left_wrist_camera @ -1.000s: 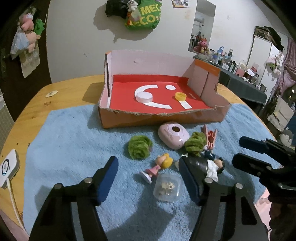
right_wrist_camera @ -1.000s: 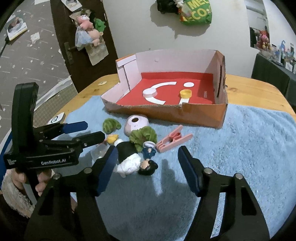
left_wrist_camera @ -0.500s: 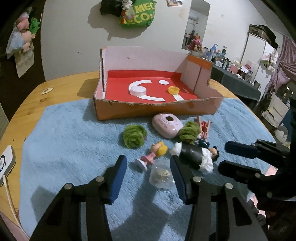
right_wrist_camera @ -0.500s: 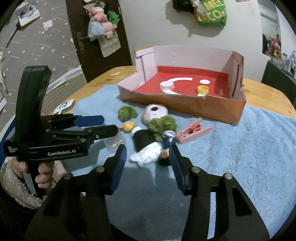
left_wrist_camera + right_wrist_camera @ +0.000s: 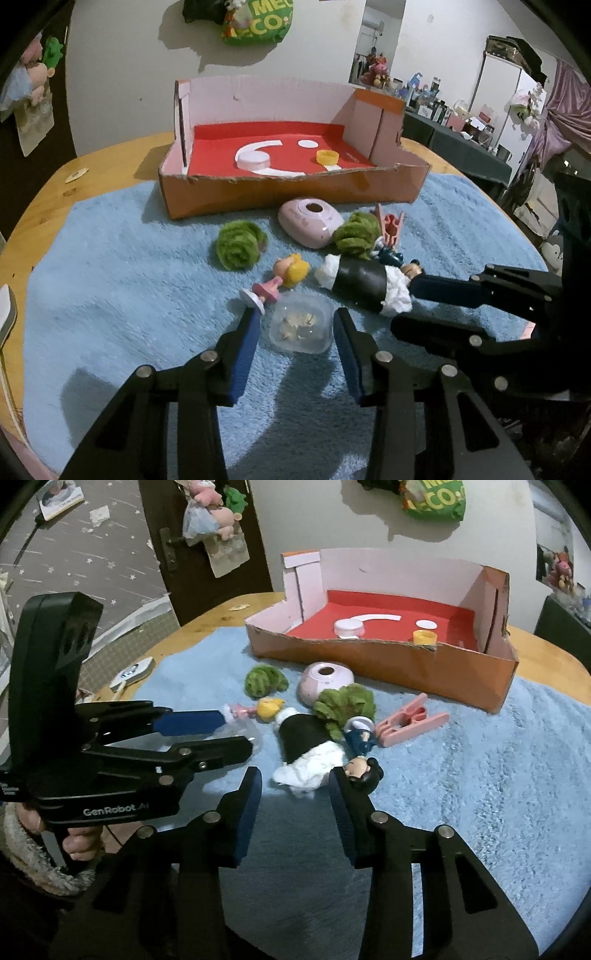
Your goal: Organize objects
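The left gripper was seen with its blue-padded fingers narrowed about a small clear plastic container; the jaws had just been closing, a slight gap being left at each side, so no grip was established. The right gripper was likewise narrowed, its jaws having just been closing, with the white skirt of a black-and-white doll lying at the tips of its fingers; whether the pads pressed on it could not be told.

Recorded beside the container: a small blonde figurine in pink, laid on its side, its base near the left fingertip. Beyond the doll: a small navy-clad figurine, two green fuzzy balls, a pink oval device with a round hole, and a pink clothes peg.

All were laid on a blue fleece mat spread over a round wooden surface. At the mat's far edge an open cardboard box with a red floor was placed, holding a white lid and a yellow cap. A person's hand in a fleecy cuff was seen on the left gripper's handle.
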{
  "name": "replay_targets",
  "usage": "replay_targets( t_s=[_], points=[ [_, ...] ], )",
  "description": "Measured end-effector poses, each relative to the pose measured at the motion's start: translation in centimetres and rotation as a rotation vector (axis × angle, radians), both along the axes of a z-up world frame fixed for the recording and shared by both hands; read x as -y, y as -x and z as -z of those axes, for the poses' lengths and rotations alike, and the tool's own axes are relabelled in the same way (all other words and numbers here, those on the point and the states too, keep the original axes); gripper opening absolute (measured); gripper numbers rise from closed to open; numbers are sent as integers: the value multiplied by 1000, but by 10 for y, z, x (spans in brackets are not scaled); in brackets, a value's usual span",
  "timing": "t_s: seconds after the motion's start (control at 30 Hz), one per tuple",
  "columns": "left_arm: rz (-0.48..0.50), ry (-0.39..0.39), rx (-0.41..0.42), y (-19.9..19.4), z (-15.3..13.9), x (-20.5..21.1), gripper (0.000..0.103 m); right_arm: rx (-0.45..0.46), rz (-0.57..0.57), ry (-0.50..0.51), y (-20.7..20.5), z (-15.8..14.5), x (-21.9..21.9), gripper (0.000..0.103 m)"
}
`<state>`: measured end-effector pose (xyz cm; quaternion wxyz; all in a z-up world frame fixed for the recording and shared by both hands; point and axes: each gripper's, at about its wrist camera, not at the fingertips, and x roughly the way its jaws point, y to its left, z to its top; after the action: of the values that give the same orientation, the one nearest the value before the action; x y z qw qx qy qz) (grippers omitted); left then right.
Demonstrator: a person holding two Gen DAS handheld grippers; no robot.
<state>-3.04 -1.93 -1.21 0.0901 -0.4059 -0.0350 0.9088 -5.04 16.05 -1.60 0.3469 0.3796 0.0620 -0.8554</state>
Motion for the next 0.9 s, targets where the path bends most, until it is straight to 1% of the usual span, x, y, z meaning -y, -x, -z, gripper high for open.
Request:
replay_targets(
  t_s=[0.37, 0.5, 0.53, 0.63, 0.8, 0.9],
  points=[
    [6, 0, 8, 5, 3, -1, 44, -24, -5, -35, 17, 3, 8, 37],
    [5, 11, 2, 5, 4, -2, 44, -46, -13, -70, 18, 4, 13, 37],
    [5, 15, 1, 5, 4, -2, 42, -55, -14, -82, 18, 4, 15, 37],
    [2, 5, 2, 6, 5, -1, 42, -80, -8, -105, 19, 4, 18, 37],
    [-2, 13, -3, 6, 5, -1, 42, -86, -11, -105, 24, 7, 20, 37],
    [-6, 22, -6, 5, 5, -1, 37, -83, -14, -113, 23, 8, 21, 35]
  ],
)
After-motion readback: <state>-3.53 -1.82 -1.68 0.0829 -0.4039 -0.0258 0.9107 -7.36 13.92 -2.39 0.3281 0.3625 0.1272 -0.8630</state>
